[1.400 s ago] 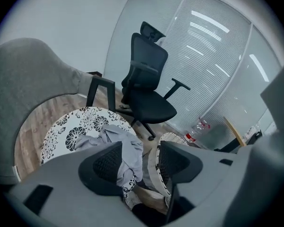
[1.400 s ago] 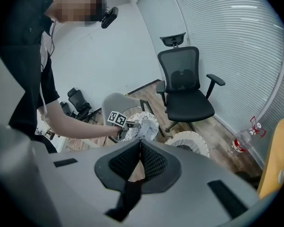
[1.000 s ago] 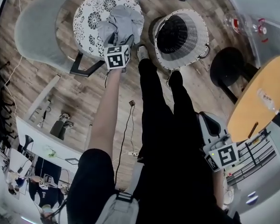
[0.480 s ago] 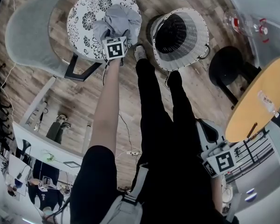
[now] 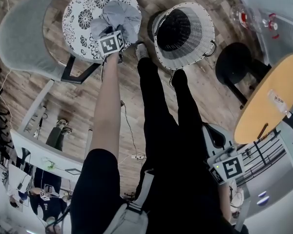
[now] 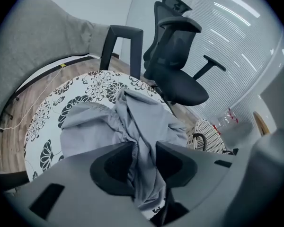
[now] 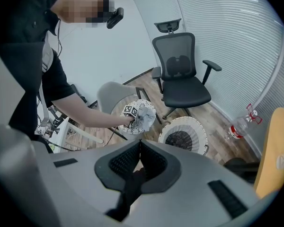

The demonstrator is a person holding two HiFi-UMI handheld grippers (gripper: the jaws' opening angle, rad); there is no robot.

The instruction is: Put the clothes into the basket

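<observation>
Shows a floral round seat [image 5: 80, 18] at upper left, grey chair back [image 5: 24, 33] beside it. Shows a round wooden table [image 5: 268, 101] at right, black stool [image 5: 234, 62] near it.

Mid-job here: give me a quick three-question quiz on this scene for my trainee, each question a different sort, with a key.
1. True or false: the grey garment already lies in the white basket.
2. Multiple choice: what is between the jaws of the left gripper? A: nothing. B: a fold of the grey garment. C: the basket's handle.
3. Fill in: the jaws of the right gripper are ___.

Key
1. False: it lies on the flower-patterned seat, beside the basket.
2. B: those jaws have just been closing, and the cloth is pinched between them.
3. Together, with nothing held.
</observation>
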